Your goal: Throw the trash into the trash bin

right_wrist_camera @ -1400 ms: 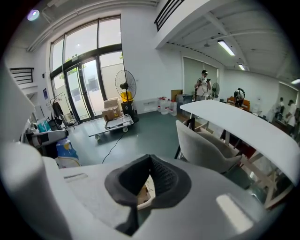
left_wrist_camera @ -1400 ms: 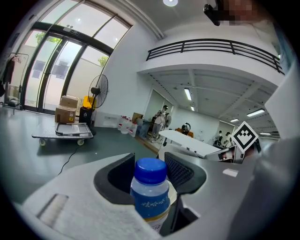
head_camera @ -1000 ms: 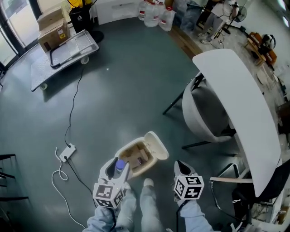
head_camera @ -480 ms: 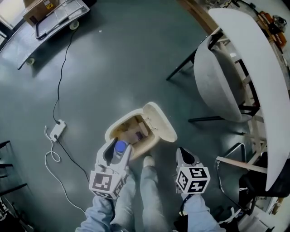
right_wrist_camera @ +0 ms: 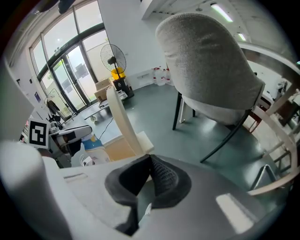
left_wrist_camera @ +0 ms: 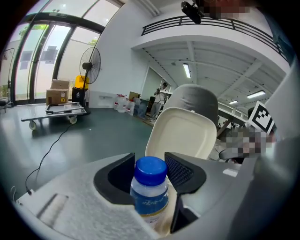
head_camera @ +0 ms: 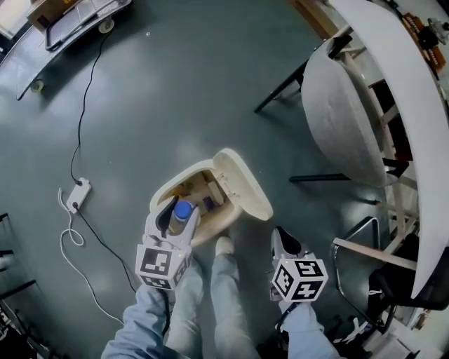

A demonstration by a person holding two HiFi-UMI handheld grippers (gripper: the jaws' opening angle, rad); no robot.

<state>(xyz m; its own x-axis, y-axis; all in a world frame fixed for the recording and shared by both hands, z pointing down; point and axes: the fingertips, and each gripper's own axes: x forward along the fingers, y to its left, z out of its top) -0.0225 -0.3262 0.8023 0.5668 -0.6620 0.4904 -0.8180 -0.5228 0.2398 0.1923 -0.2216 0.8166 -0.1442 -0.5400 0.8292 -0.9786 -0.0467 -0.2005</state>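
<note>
A cream trash bin (head_camera: 228, 216) stands on the floor with its lid (head_camera: 244, 184) swung open; cardboard scraps lie inside. My left gripper (head_camera: 175, 210) is shut on a small clear bottle with a blue cap (head_camera: 183, 209) and holds it upright over the bin's near left rim. In the left gripper view the bottle (left_wrist_camera: 150, 190) sits between the black pads, with the lid (left_wrist_camera: 185, 133) just beyond. My right gripper (head_camera: 282, 237) hangs to the right of the bin with nothing in it. In its own view the right gripper (right_wrist_camera: 150, 159) has its pads meeting at the tips.
A grey shell chair (head_camera: 344, 119) and a white table (head_camera: 414, 105) stand to the right. A power strip (head_camera: 76, 195) with a white cable lies on the floor at the left. A flat cart (head_camera: 63, 21) is far back. The person's shoe (head_camera: 223, 245) touches the bin's base.
Both grippers have sunk toward the floor. The left one has carried the bottle down closer to the bin's opening. The bin's lid has stayed open.
</note>
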